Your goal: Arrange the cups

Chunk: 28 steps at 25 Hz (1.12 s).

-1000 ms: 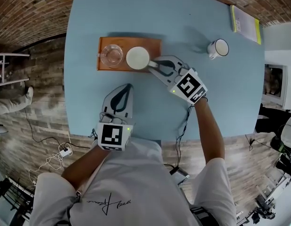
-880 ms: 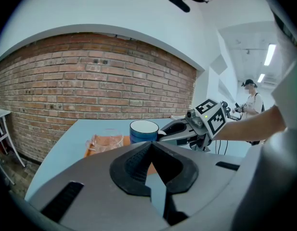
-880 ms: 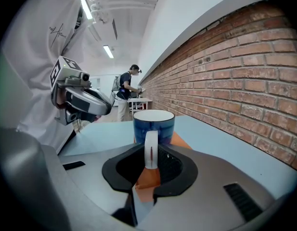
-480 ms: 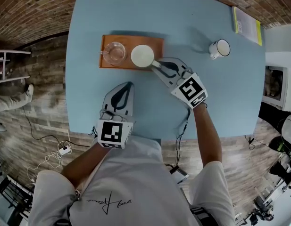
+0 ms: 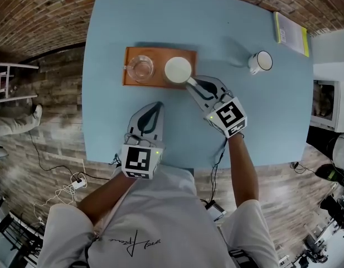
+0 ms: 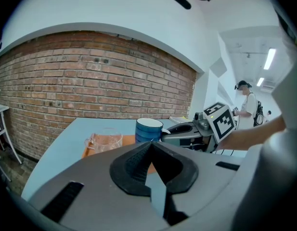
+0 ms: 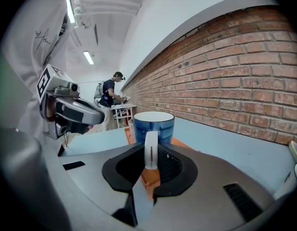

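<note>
One grip: right gripper (image 5: 190,82) clamped on the handle of the blue cup (image 5: 178,70)
Cup's place: upright on the right end of the orange tray (image 5: 160,53)
Glass cup (image 5: 142,67): on the tray, just left of it
Left gripper (image 5: 155,104): jaws together, empty, over the table (image 5: 255,121)
White mug (image 5: 261,61): on the table, well apart at right

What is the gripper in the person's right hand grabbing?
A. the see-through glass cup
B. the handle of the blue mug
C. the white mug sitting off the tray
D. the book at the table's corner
B: in the right gripper view the white handle of the blue mug is pinched between the jaws of the right gripper, with the mug standing on the orange tray.
</note>
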Motion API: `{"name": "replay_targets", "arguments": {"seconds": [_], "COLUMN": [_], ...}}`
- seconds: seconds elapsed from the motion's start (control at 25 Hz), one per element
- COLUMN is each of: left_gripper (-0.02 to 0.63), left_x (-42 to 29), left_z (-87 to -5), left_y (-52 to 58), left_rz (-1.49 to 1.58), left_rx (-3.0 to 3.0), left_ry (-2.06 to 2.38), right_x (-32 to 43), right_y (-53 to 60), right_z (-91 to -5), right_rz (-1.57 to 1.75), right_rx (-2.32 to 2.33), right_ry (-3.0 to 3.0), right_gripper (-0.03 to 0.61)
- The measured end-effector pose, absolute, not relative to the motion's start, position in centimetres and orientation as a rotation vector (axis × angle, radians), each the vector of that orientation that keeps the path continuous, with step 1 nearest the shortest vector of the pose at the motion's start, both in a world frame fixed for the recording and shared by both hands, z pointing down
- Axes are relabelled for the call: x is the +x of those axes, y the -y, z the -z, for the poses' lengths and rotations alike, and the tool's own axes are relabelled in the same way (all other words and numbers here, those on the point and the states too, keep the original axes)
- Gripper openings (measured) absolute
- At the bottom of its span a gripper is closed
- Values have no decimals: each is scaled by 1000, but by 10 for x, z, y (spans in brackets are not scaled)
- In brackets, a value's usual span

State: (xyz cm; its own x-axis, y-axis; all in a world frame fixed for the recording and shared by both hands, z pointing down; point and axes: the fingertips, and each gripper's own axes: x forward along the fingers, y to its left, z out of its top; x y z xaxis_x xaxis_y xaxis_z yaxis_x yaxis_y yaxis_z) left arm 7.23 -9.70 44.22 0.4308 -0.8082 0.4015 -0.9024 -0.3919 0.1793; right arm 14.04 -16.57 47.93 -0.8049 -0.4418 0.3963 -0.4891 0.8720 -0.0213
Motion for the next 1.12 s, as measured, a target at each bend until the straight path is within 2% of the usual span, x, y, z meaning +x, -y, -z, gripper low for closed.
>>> {"name": "replay_targets", "arguments": {"seconds": [1.12], "left_gripper": [6], "left_x": [58], "left_z": [-421], "left_y": [93], "left_rz": [-197], "left_rx": [2359], "left_ry": [1414], "right_x": [141], "right_y": [119], "right_z": [-457], "right_rz": [-316], "right_rx": [1169], "right_ry": [2517], "right_gripper": [63]}}
